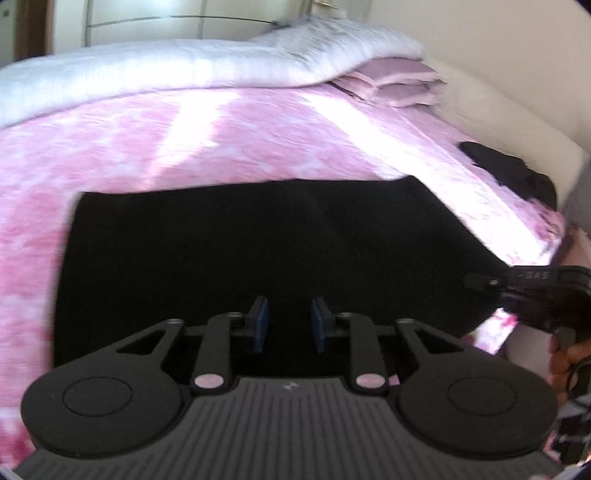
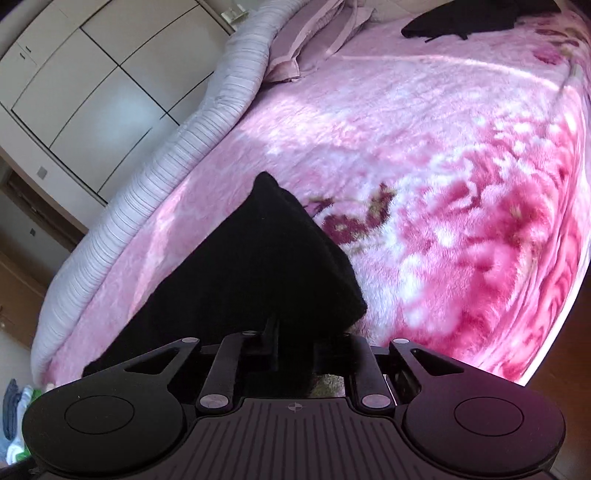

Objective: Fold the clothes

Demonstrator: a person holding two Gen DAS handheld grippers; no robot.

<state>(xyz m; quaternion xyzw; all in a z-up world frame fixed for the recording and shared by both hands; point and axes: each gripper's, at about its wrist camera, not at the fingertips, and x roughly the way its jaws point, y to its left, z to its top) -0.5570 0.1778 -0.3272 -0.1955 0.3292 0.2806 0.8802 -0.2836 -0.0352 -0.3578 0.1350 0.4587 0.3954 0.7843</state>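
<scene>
A black garment [image 1: 258, 251] lies spread flat on the pink floral blanket [image 1: 184, 136]. My left gripper [image 1: 287, 325] hovers over its near edge, jaws open, blue pads showing, nothing between them. My right gripper [image 1: 484, 286] shows at the garment's right edge in the left wrist view. In the right wrist view the same garment [image 2: 258, 273] fills the space between the right gripper's fingers [image 2: 295, 343], which appear closed on its edge; the fingertips are hidden in the black cloth.
A second black garment [image 1: 513, 173] lies crumpled near the bed's far right edge; it also shows in the right wrist view [image 2: 476, 18]. A folded white quilt [image 1: 207, 62] and pink pillows [image 1: 391, 86] lie at the far side. White wardrobe doors [image 2: 85, 85] stand beyond.
</scene>
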